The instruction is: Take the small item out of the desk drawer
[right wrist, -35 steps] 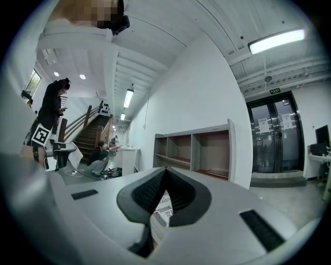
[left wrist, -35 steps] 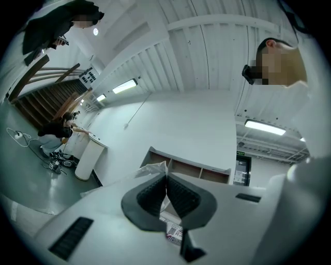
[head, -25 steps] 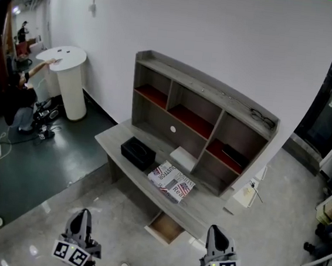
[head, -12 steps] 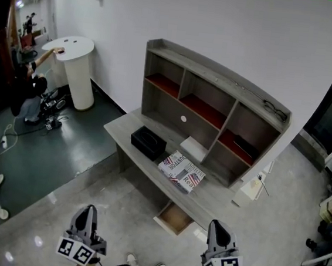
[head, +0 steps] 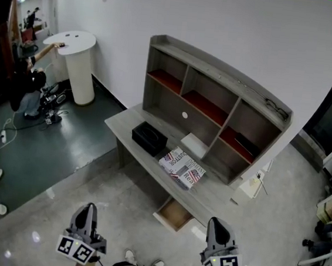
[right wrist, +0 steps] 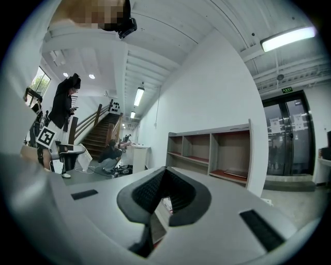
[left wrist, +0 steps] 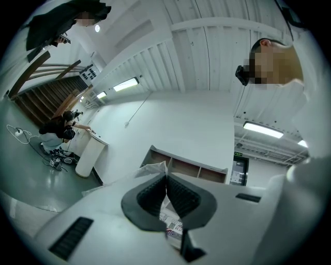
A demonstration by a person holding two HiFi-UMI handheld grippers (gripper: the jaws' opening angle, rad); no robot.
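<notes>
The grey desk (head: 125, 132) with its shelf hutch (head: 216, 99) stands ahead of me. Under the desk top a drawer (head: 174, 214) is pulled open and shows a bare wooden bottom. I cannot make out any small item in it from here. My left gripper (head: 87, 212) and right gripper (head: 218, 225) are both held low at the front of the head view, well short of the desk. In the left gripper view the left gripper (left wrist: 166, 175) is shut on nothing. The right gripper (right wrist: 165, 170) likewise has its pads together and empty.
On the desk lie a black box (head: 149, 138), a printed magazine (head: 182, 168) and a white flat item (head: 195, 145). Glasses (head: 276, 107) rest on the hutch top. A white round pedestal table (head: 79, 61) and a crouching person (head: 26, 88) are at the far left.
The desk has shifted slightly right and up in the head view as the camera moved. Both grippers stay low at the bottom edge, shut.
</notes>
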